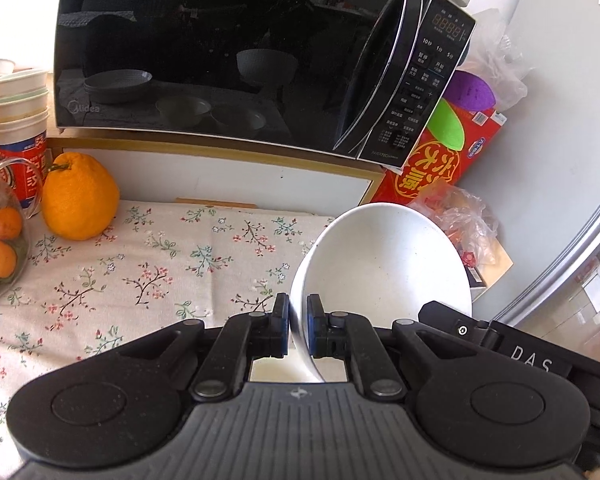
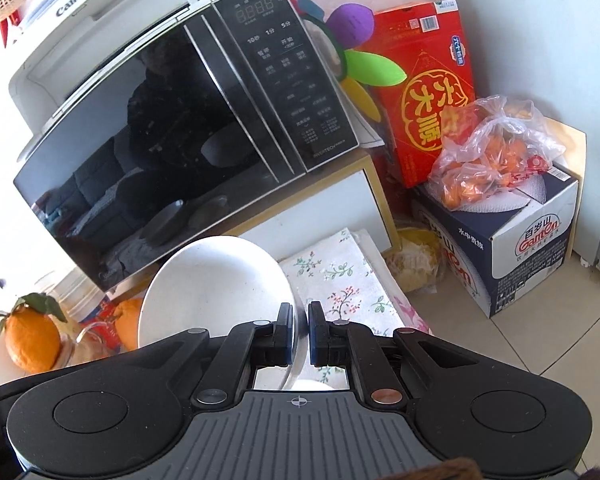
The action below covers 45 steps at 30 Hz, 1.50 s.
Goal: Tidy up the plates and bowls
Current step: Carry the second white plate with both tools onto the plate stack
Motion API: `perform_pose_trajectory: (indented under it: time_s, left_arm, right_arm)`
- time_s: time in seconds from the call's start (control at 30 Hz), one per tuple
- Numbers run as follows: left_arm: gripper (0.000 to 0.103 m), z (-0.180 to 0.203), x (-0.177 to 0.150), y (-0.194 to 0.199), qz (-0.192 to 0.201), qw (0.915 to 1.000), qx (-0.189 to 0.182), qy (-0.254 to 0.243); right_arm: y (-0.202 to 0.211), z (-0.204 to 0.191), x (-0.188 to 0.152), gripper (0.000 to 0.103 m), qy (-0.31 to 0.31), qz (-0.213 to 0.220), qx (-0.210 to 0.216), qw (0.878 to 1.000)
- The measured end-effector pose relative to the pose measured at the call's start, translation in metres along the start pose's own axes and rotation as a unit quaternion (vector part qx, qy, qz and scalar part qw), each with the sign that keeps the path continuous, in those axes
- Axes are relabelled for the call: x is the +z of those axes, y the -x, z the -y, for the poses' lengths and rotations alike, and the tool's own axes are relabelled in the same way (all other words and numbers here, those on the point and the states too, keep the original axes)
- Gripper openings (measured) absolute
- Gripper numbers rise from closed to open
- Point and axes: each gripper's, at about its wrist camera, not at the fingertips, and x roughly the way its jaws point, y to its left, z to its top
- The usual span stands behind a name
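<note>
A white bowl (image 1: 384, 264) is held tilted above the floral tablecloth (image 1: 140, 264). My left gripper (image 1: 298, 320) is shut on its left rim. The same bowl (image 2: 216, 284) shows in the right wrist view, where my right gripper (image 2: 300, 324) is shut on its right rim. Part of the right gripper (image 1: 500, 336) shows beyond the bowl in the left wrist view. Plates and bowls appear only as reflections in the microwave door (image 1: 220, 52).
A black microwave (image 2: 188, 128) stands on a white shelf behind the cloth, with a printer (image 2: 80, 12) on top. A large orange (image 1: 80, 196), paper cups (image 1: 20, 120) and a glass jar of small oranges (image 1: 0, 248) stand at left. A red box (image 2: 424, 92), bagged oranges (image 2: 488, 152) and a carton (image 2: 512, 240) stand at right.
</note>
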Motion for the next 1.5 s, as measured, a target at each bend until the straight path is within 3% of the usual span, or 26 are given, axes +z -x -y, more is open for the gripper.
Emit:
perform_pose_trajectory:
  time_s: [0.43, 0.77, 1.03, 1.3, 1.5]
  left_arm:
    - [0.008, -0.038, -0.056, 0.066, -0.046, 0.9971, 0.044, 0.043]
    - [0.01, -0.056, -0.114, 0.098, -0.109, 0.9921, 0.053, 0.033]
    - [0.01, -0.053, -0.143, 0.086, -0.149, 0.9872, 0.053, 0.017]
    - [0.01, -0.053, -0.148, 0.079, -0.147, 0.9873, 0.058, 0.007]
    - [0.01, -0.051, -0.149, 0.071, -0.15, 0.9872, 0.055, 0.006]
  right_arm:
    - [0.036, -0.049, -0.059, 0.01, 0.106, -0.113, 0.029, 0.988]
    - [0.057, -0.064, -0.126, 0.01, 0.178, -0.216, 0.027, 0.96]
    - [0.058, -0.055, -0.147, 0.011, 0.187, -0.249, 0.003, 0.95]
    - [0.049, -0.047, -0.154, 0.011, 0.187, -0.265, -0.007, 0.946]
    - [0.044, -0.042, -0.149, 0.012, 0.174, -0.26, -0.012, 0.95]
